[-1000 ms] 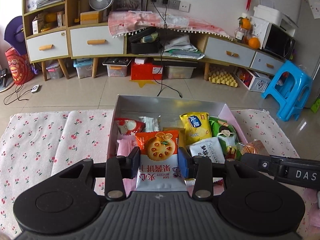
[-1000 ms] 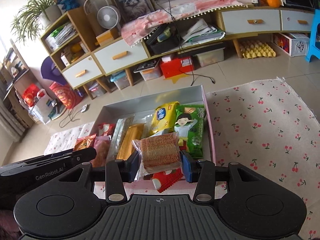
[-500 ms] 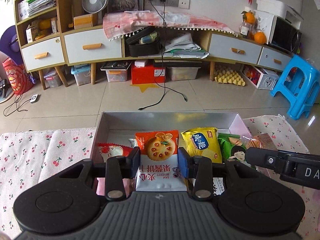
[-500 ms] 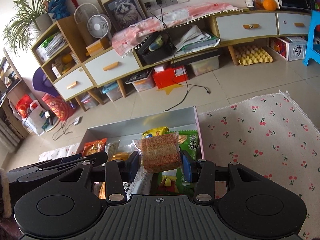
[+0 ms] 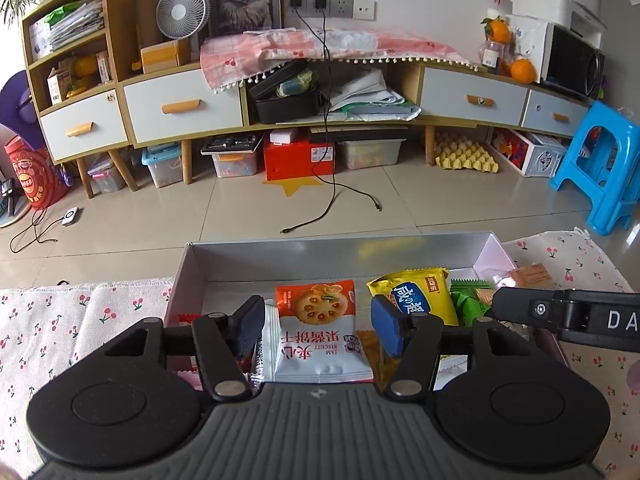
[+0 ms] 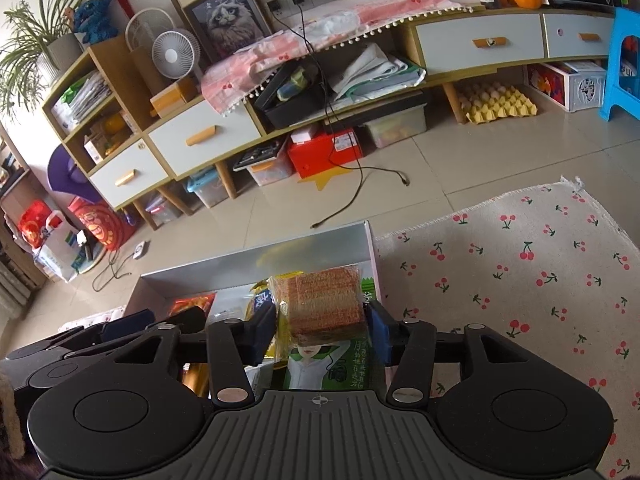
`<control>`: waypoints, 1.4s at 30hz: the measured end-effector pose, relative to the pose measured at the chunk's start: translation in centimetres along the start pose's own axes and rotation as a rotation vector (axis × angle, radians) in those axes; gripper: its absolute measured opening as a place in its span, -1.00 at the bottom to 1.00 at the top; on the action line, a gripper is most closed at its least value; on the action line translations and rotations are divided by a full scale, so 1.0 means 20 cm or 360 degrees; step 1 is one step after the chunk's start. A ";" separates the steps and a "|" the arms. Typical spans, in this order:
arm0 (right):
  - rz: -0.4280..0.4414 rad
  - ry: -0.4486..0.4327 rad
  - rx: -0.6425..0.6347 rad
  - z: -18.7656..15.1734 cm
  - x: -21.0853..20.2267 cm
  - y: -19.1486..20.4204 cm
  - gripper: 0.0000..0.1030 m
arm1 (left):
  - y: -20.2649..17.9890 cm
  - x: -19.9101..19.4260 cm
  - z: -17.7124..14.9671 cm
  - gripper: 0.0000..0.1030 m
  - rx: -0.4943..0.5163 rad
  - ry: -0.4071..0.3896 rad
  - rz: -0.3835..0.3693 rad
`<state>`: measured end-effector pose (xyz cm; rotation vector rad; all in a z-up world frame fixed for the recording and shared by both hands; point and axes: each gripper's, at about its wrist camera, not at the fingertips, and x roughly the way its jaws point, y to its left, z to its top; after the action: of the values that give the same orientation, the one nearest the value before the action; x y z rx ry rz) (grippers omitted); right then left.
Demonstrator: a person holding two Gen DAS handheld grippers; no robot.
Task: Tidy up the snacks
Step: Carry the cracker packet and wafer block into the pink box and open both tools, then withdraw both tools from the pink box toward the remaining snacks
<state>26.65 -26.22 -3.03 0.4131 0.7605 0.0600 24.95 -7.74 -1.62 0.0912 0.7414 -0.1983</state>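
A grey open box (image 5: 280, 256) on the cherry-print cloth holds several snack packs. My left gripper (image 5: 316, 330) is open; the orange-and-white jam biscuit pack (image 5: 316, 332) lies between its fingers with gaps on both sides, resting in the box. A yellow pack (image 5: 416, 292) and a green pack (image 5: 466, 304) lie to its right. My right gripper (image 6: 320, 328) is shut on a clear pack of brown wafer biscuits (image 6: 320, 304), held above the green pack (image 6: 332, 364) at the box's right end (image 6: 370, 248). The right gripper's arm shows in the left view (image 5: 560, 312).
The cherry-print cloth (image 6: 520, 264) spreads right of the box. Beyond it are tiled floor, a loose black cable (image 5: 332, 208), a low cabinet with drawers (image 5: 184, 108), storage bins and a blue stool (image 5: 600, 172).
My left gripper has opened and let go of the jam biscuit pack. Both grippers tilted up and drew back; the right one still holds the wafer pack.
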 end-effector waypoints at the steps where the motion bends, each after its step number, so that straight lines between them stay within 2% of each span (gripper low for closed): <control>1: 0.0004 -0.0001 0.0006 0.00 0.00 0.00 0.17 | 0.00 0.00 0.00 0.10 0.0010 0.0005 0.0006; 2: 0.0002 0.0001 0.0015 0.00 -0.01 -0.01 0.25 | -0.01 0.00 0.00 0.17 0.0021 0.0004 0.0014; 8: 0.0001 -0.0005 0.0028 0.02 -0.06 -0.01 0.42 | -0.01 -0.05 -0.01 0.42 0.0071 -0.0008 0.0030; 14: -0.0009 -0.0017 0.0021 0.03 -0.14 0.01 0.46 | 0.01 -0.12 -0.03 0.54 0.0076 0.0007 0.0051; 18: -0.0016 0.0003 -0.0026 0.01 -0.21 0.04 0.56 | 0.02 -0.18 -0.05 0.69 0.0075 0.0026 0.0084; 26: -0.0008 0.0052 -0.0120 -0.09 -0.38 0.11 0.62 | 0.07 -0.33 -0.13 0.79 0.0017 0.0084 0.0099; 34: -0.0040 0.0089 -0.0221 -0.23 -0.53 0.14 0.67 | 0.09 -0.47 -0.26 0.86 0.0026 0.0138 0.0087; 42: -0.0075 0.0147 -0.0201 -0.33 -0.65 0.12 0.69 | 0.09 -0.57 -0.36 0.91 -0.0012 0.0191 0.0037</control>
<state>12.95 -24.30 2.06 0.2734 0.8526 0.0829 12.37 -3.29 0.82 0.1050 0.8601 -0.1688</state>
